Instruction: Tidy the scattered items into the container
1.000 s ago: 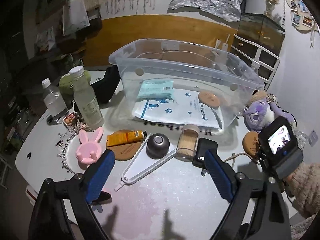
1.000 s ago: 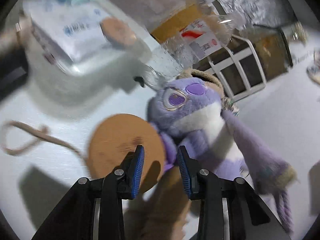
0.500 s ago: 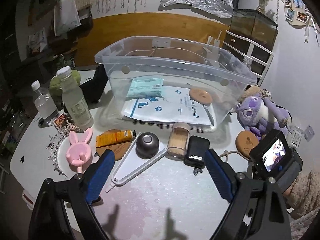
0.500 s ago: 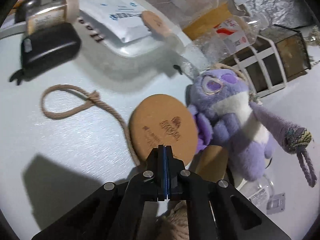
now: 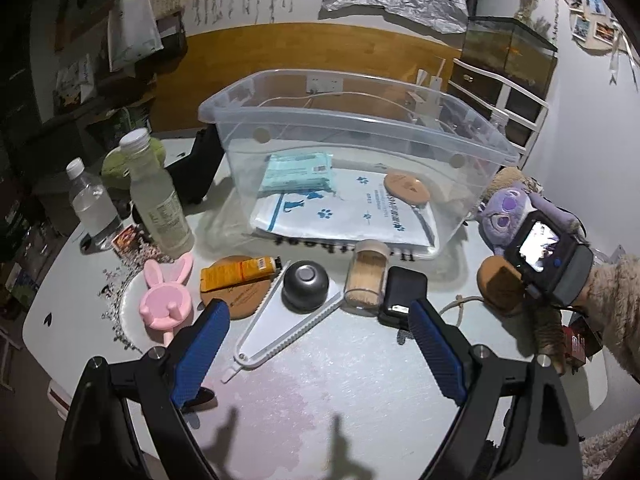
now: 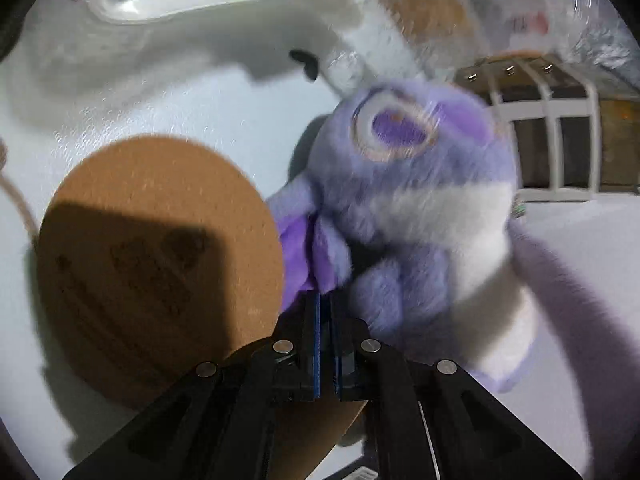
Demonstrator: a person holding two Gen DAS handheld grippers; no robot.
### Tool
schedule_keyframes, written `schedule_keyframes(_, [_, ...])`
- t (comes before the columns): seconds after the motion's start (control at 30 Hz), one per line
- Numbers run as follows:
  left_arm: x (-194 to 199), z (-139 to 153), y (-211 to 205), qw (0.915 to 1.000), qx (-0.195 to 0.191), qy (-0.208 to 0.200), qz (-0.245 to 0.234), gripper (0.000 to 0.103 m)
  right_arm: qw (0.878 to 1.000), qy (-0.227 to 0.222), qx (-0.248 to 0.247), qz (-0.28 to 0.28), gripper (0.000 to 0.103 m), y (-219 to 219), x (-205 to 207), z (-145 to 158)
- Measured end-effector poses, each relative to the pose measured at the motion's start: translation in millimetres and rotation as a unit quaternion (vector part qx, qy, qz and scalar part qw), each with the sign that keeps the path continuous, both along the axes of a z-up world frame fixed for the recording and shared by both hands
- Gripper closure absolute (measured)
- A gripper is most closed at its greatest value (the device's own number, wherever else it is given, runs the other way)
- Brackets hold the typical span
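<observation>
Half the purple plush blurs beyond the closed right claw.

Wall: white, with a wood panel low behind the table.
Corner: glass tank sits on a white-framed cabinet.
Light: dim.

Little can be read. The white flat pouch with blue paw prints inside the clear plastic storage bin carries blue print too small to read. Large black letters along its front edge stand upside down, unreadable.
</observation>
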State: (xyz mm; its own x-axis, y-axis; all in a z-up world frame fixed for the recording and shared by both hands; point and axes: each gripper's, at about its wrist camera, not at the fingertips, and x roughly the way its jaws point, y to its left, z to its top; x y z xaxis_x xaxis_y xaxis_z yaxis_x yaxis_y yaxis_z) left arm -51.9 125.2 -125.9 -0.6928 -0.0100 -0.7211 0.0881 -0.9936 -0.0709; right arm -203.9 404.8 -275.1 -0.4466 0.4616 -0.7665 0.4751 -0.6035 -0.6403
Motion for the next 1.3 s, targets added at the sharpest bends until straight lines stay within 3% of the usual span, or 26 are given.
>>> schedule_keyframes(0.1, [0.3,-2.1,-5.7,1.0,0.006,-0.003,0.006,0.013,0.995,-0.027,-0.1,-0.009,0.097,5.3,4.5,21.4])
schedule_keyframes(0.2, [-0.3,-3.1,-7.4,0.9999,0.011,-0.004,0.004,0.013,0.979,-0.048,-0.198,-0.01,0.097,-3.0,11.9,43.9])
schedule_keyframes(0.3, [-1.0,-2.7,-3.7,0.9999,0.01,-0.003,-0.009,0.013,0.963,-0.07,-0.259,0.013,0.097,-24.5,21.8,55.5])
schedule_keyframes(0.37, [-0.1,-1.9,-0.7,0.9998,0.006,0.0,-0.018,0.013,0.958,-0.083,-0.275,0.028,0.097,-41.1,31.6,57.9])
schedule_keyframes(0.5, [3.6,0.2,2.7,0.9995,-0.003,0.004,-0.03,0.013,0.972,-0.015,-0.231,0.048,0.097,-55.6,34.6,67.1])
schedule_keyframes(0.6, [6.3,-0.4,0.3,0.9995,-0.004,0.002,-0.031,0.013,0.984,0.009,-0.175,-0.001,0.097,-34.8,6.9,57.4])
schedule_keyframes(0.67, [8.2,-0.9,-1.8,0.9996,-0.005,0.001,-0.029,0.013,0.983,-0.017,-0.176,-0.039,0.097,-12.0,-18.1,47.8])
schedule_keyframes(0.77, [10.9,-2.8,-7.5,0.9997,-0.004,-0.003,-0.024,0.013,0.969,-0.074,-0.229,-0.062,0.097,6.0,-19.7,41.6])
schedule_keyframes(0.9, [11.0,-6.3,-12.7,0.9998,0.001,-0.008,-0.019,0.013,0.945,-0.11,-0.305,-0.053,0.097,3.5,-1.7,53.9])
schedule_keyframes(1.07, [7.9,-7.8,-12.3,0.9995,0.005,-0.01,-0.029,0.013,0.935,-0.137,-0.326,-0.025,0.097,-19.8,31.0,58.4])
schedule_keyframes(1.3, [3.9,-7.9,-6.8,0.9984,0.003,-0.009,-0.056,0.013,0.919,-0.157,-0.359,-0.033,0.097,-22.2,55.5,64.7])
